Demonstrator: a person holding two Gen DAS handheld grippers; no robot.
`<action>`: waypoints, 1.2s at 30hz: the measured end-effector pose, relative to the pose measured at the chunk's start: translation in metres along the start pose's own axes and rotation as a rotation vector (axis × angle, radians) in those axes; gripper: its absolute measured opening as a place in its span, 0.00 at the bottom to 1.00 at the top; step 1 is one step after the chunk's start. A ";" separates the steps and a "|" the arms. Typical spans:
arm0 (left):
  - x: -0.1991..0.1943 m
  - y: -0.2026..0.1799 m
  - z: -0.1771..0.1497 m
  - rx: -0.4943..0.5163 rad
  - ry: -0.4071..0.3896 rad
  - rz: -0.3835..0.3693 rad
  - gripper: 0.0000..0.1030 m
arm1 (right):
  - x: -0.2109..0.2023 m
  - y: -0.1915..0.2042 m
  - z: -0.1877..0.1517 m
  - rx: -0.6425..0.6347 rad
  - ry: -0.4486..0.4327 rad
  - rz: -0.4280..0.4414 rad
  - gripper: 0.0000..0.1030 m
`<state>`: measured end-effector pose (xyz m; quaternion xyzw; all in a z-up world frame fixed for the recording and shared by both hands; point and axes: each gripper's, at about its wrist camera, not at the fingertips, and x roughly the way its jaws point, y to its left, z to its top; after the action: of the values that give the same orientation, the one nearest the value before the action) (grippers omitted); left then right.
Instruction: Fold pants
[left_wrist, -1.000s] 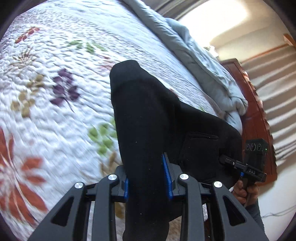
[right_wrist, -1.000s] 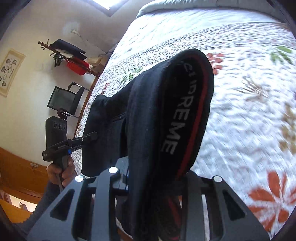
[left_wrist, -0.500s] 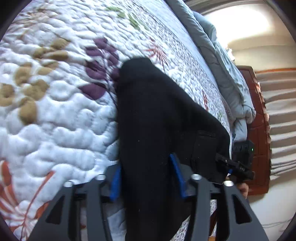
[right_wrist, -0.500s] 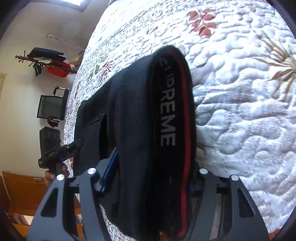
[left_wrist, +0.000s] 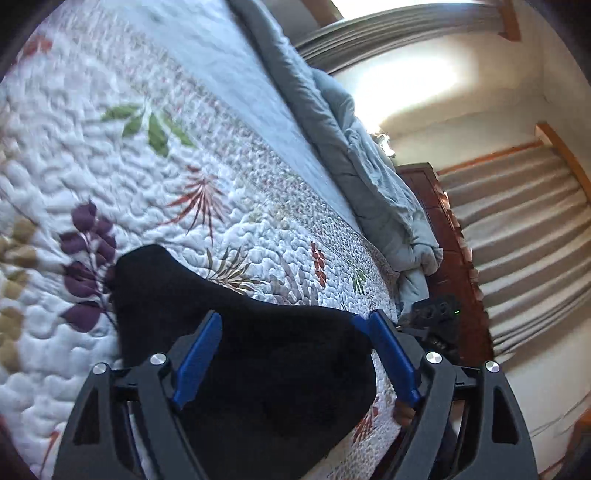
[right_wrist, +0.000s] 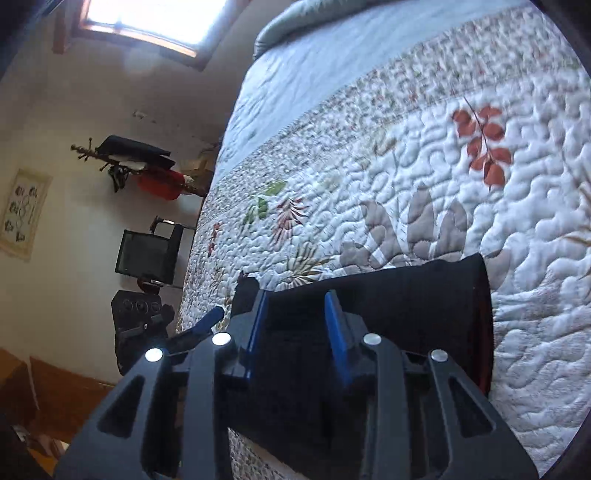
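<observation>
Left gripper (left_wrist: 295, 362) is seen with its blue pads spread wide, nothing pinched; the pants (left_wrist: 255, 373) lie between and beneath them, laid on the quilt (left_wrist: 258, 206). Right gripper (right_wrist: 297, 325) is likewise parted, more narrowly, with black cloth lying under its pads, though whether any cloth is touched cannot be told from this low, dark view. The pants are judged to be folded into a compact bundle at the near edge of the bed, at 6 o'clock in both views, a red-trimmed edge showing at 4 o'clock in the right view.

For the step in hand, taken to be the letting go after a fold, both grippers are best lifted straight up and back, so that no cloth is dragged and the top layer is not peeled open. If the edges are found uneven, a light press along the fold is advised before withdrawal.

Further off, a grey duvet (left_wrist: 373, 177) is bunched along the bed from 12 to 3 o'clock in the left view, well apart from the pants, with a wooden bed end (left_wrist: 443, 236) beyond. In the right view a coat rack (right_wrist: 133, 166) and a chair (right_wrist: 147, 254) stand at 9 o'clock by the wall. Nothing is seen obstructing the pants.
</observation>
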<state>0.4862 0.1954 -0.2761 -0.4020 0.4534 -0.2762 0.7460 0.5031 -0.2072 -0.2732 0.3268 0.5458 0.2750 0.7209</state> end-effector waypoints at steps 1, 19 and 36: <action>0.009 0.009 0.000 -0.031 0.011 -0.001 0.80 | 0.009 -0.012 0.001 0.032 0.001 -0.023 0.15; -0.077 0.000 -0.107 -0.017 -0.076 -0.055 0.83 | -0.068 -0.034 -0.090 -0.010 -0.024 0.142 0.08; -0.112 0.032 -0.162 -0.197 -0.084 0.030 0.84 | -0.106 -0.071 -0.150 0.231 -0.132 0.033 0.36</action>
<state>0.2933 0.2427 -0.2957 -0.4779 0.4526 -0.2018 0.7253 0.3339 -0.3059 -0.2923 0.4339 0.5197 0.2003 0.7082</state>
